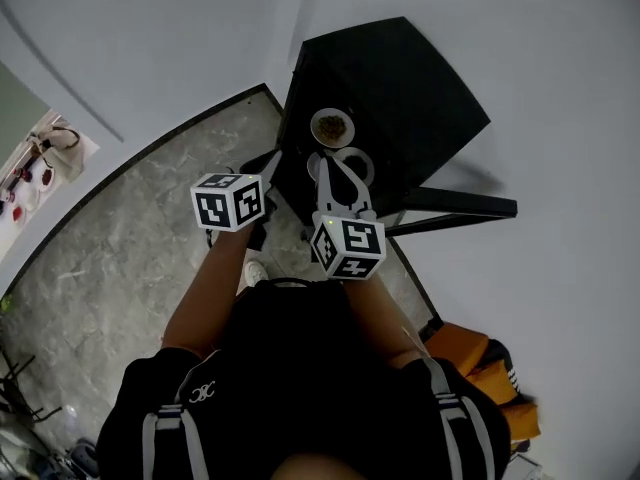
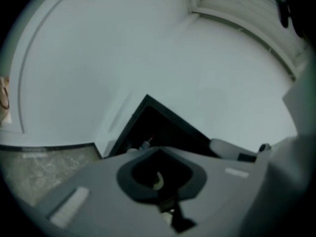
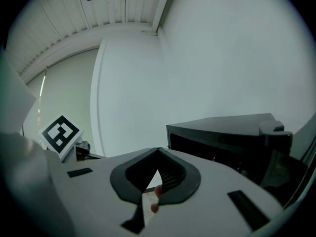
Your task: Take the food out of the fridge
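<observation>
Left gripper (image 2: pixel 158 151) and right gripper (image 3: pixel 158 150): fingers together, nothing held, both just short of the fridge (image 1: pixel 400 88). Bowl of food (image 1: pixel 332 126) sits at the fridge's open front. Likely risk: fingers arriving unopened shove the bowl and spill it.

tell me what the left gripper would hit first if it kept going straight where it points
Most likely the black box-shaped fridge: the left gripper, jaws shut, points at what looks like its dark open front. Depth is unclear, so this is a best guess.
</observation>
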Demonstrator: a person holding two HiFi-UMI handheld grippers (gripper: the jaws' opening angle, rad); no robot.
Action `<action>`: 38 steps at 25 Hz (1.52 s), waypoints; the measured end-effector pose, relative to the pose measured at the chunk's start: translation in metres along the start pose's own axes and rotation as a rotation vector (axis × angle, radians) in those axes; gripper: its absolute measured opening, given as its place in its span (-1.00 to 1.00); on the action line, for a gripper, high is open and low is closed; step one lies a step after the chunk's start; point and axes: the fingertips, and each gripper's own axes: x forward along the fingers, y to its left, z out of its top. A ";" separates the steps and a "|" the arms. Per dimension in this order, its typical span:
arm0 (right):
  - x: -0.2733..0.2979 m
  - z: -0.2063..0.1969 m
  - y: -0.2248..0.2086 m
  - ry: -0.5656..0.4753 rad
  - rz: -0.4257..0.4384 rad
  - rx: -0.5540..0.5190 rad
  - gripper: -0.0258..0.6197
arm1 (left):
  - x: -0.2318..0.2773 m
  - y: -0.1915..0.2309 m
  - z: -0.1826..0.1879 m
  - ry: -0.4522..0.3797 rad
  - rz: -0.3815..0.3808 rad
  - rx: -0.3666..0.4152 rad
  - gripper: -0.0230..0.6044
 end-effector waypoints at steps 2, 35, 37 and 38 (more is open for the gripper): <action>0.000 -0.005 -0.006 0.004 -0.039 -0.006 -0.93 | 0.019 0.007 -0.007 0.029 -0.056 -0.092 -0.92; 0.043 -0.147 -0.080 0.341 -0.213 0.071 -0.93 | 0.317 0.160 -0.202 0.319 0.025 -0.770 0.23; 0.039 -0.153 -0.081 0.358 -0.213 0.065 -0.93 | 0.322 0.159 -0.207 0.326 0.034 -0.786 0.23; 0.037 -0.156 -0.081 0.368 -0.213 0.062 -0.93 | 0.324 0.160 -0.209 0.331 0.041 -0.793 0.23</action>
